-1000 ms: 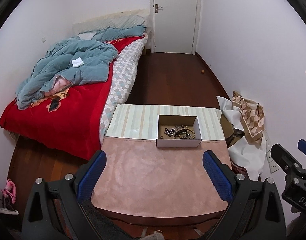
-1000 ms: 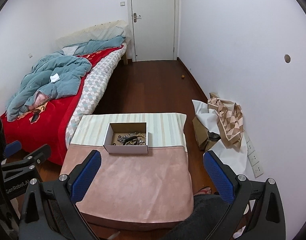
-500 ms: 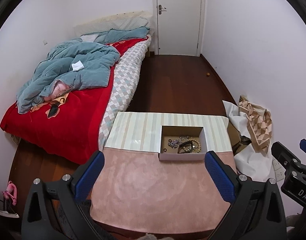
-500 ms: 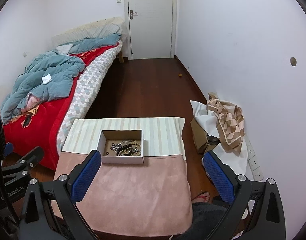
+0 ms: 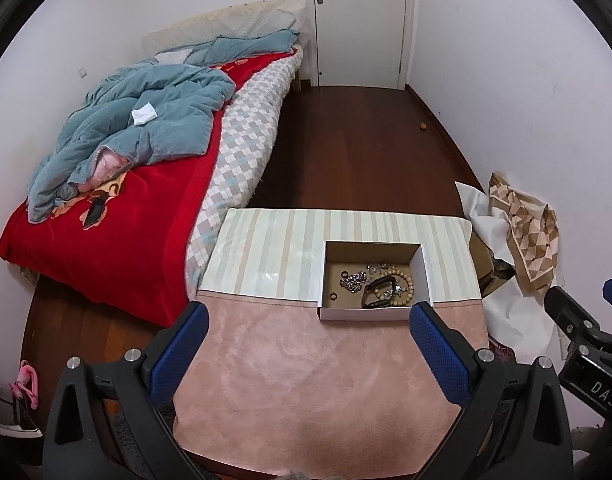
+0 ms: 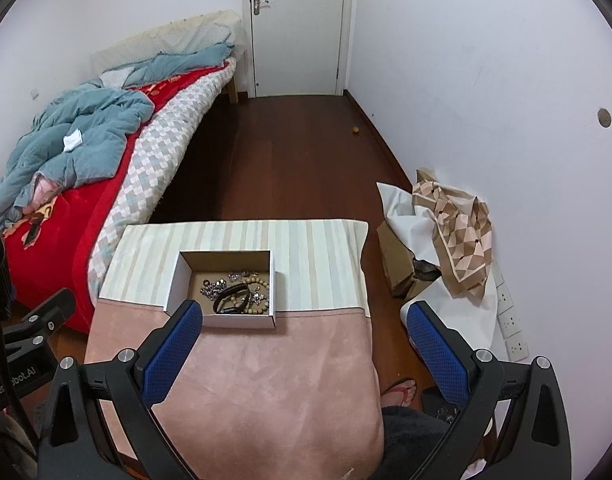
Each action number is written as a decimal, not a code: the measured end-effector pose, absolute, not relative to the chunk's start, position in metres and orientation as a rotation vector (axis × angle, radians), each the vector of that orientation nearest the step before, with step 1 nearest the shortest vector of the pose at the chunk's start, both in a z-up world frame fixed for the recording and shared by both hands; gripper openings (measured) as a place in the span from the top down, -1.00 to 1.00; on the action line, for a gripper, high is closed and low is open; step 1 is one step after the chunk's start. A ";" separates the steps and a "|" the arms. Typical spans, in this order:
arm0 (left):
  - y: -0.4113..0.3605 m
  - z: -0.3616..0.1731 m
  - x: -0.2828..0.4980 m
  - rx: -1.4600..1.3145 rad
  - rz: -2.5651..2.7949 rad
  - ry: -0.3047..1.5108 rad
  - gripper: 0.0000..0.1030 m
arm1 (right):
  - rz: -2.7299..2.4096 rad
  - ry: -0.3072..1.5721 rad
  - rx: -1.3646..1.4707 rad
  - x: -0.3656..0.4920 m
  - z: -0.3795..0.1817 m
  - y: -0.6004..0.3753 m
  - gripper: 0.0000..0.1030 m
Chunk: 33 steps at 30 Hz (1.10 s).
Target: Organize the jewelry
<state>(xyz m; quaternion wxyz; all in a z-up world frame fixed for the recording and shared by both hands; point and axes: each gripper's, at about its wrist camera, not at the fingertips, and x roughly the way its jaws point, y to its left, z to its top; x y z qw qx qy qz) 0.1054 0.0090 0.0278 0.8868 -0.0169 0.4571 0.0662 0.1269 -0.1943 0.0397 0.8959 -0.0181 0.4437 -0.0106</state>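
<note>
Both tools are held above the near side of the worktop and both are released, with the blue pads far apart and nothing between them. The left tool looks down on the pink cloth part of the worktop, and its right pad is near the front right corner of the cardboard box in that view. The right tool is beside it; in its view the left pad overlaps the front left corner of the box, but I cannot tell if it touches it. The box is open, white outside and brown inside, and it stands where the striped cloth meets the pink cloth. The jewelry lies all inside the box, mostly in the right half: a beaded bracelet, a dark band across it, some silver chain pieces and a small dark ring near the front left. A bed with a red cover and a blue quilt is to the left of the worktop, and a patterned cloth lies on the floor by the right wall
</note>
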 end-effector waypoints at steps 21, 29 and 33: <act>0.005 0.017 0.108 -0.017 0.132 0.966 -0.99 | -0.015 0.952 -0.058 0.130 0.026 -0.193 -1.00; 0.003 0.018 0.107 -0.017 0.133 0.964 -0.99 | -0.015 0.952 -0.056 0.129 0.026 -0.194 -1.00; 0.000 0.022 0.105 -0.019 0.137 0.955 -0.99 | -0.014 0.950 -0.052 0.128 0.027 -0.193 -1.00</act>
